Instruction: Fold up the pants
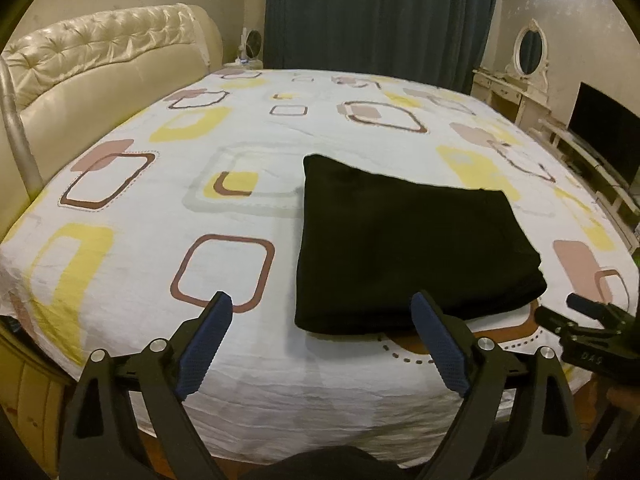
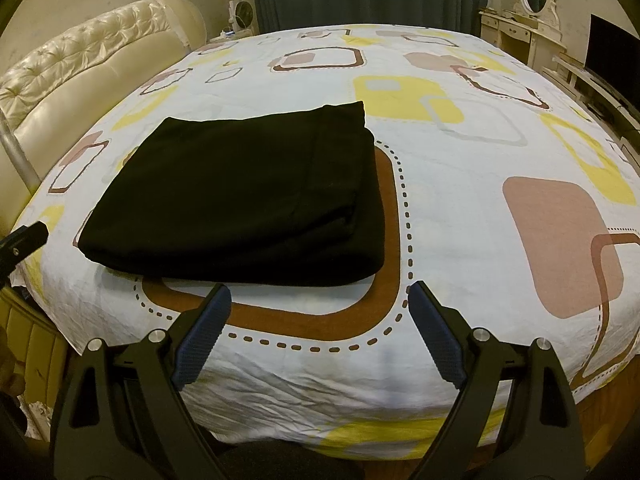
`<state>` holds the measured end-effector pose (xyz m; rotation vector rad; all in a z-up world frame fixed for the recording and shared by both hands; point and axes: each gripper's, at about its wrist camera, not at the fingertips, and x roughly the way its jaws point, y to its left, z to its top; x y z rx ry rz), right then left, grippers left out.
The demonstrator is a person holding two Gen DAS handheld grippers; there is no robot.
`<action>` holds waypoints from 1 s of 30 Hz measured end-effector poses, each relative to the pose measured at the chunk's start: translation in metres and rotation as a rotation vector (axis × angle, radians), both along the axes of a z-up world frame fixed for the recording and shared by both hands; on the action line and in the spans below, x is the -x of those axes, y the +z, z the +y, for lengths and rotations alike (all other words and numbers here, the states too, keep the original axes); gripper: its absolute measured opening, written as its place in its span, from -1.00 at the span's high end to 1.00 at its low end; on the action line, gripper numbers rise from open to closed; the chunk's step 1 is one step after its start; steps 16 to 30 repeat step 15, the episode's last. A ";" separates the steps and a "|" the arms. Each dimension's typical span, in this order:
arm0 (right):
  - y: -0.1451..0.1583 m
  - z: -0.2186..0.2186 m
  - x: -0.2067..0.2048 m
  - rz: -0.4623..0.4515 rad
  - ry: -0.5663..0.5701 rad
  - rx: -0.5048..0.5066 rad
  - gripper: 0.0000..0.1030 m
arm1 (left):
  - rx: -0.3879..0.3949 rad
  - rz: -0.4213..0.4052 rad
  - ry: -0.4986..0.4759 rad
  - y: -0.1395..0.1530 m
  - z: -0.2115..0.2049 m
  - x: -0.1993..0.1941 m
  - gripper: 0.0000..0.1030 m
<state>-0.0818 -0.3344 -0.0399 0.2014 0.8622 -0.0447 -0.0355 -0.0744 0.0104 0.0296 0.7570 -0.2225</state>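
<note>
Your black pants [image 1: 408, 248] lie folded into a compact, roughly rectangular stack on the bed [image 1: 280, 392], near its front edge. The stack rests flat on the patterned sheet [image 1: 328, 132], partly covering a brown rounded-square motif [image 2: 304, 316] with a dotted outline. In the right wrist view you can see at least 2 layers at the stack's right edge, with the fold lines running away from you.

Your left gripper [image 1: 322, 312] hangs over the bed's front edge with its 2 blue-padded fingers [image 1: 208, 344] spread wide and nothing between them. Its right finger overlaps the near left corner of the pants in the left wrist view; you cannot tell whether it touches the cloth.

Your right gripper [image 2: 320, 304] is also spread wide and empty, held just in front of the pants, its pads [image 2: 434, 340] apart from the fabric. It shows at the right edge of the left wrist view, beside the stack's right corner.

Behind the bed stand a cream tufted headboard [image 1: 100, 60], a dark curtain [image 1: 380, 16], a white vanity with an oval mirror [image 1: 530, 46] and a dark screen [image 1: 604, 136].
</note>
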 end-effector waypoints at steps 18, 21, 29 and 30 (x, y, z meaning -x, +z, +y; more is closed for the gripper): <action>0.000 -0.003 -0.001 -0.005 0.012 0.004 -0.75 | -0.050 -0.047 0.006 0.001 -0.008 0.008 -0.78; 0.000 -0.003 -0.001 -0.005 0.012 0.004 -0.75 | -0.050 -0.047 0.006 0.001 -0.008 0.008 -0.78; 0.000 -0.003 -0.001 -0.005 0.012 0.004 -0.75 | -0.050 -0.047 0.006 0.001 -0.008 0.008 -0.78; 0.000 -0.003 -0.001 -0.005 0.012 0.004 -0.75 | -0.050 -0.047 0.006 0.001 -0.008 0.008 -0.78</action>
